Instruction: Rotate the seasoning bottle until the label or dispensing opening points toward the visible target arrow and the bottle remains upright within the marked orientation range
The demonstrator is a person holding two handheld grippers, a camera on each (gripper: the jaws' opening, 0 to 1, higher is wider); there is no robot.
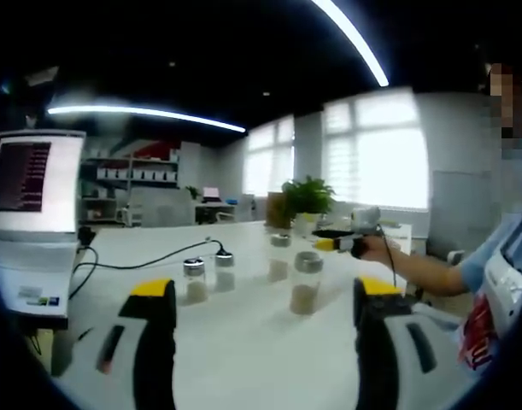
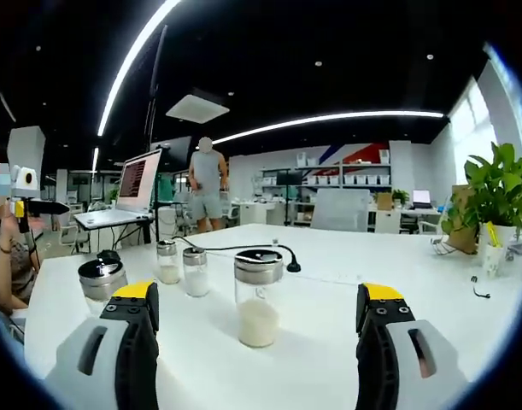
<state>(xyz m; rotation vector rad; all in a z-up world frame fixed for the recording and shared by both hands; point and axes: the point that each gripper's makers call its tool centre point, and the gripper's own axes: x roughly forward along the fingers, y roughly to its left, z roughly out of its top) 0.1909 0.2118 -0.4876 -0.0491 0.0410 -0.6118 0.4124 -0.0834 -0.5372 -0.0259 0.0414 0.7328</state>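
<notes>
The nearest seasoning bottle [image 2: 258,296] stands upright on the white table [image 2: 329,342], a clear jar with a metal cap and pale grains at the bottom, just ahead of the right gripper [image 2: 256,320] and roughly centred between its jaws. Those jaws are spread wide and hold nothing. I can make out no label, spout or target arrow from here, so which way it faces is unclear.

The left gripper [image 1: 265,312] also hangs over the table with its jaws spread and empty, well back from a brown-filled bottle [image 1: 307,283].

To do this step well, I would bring the right gripper straight forward, close on the glass body below the cap, and twist about the bottle's own axis with little lift, so it stays upright.

Three more bottles cluster to the left: a large-capped one [image 2: 101,280] close by the left jaw, and two smaller ones [image 2: 181,267] farther back. The large one could be knocked if the gripper swings wide. A black cable [image 2: 269,248] runs just behind the bottle. Beyond are a laptop [image 2: 134,184], a potted plant [image 2: 497,201], and a person standing [image 2: 207,192] far off.
</notes>
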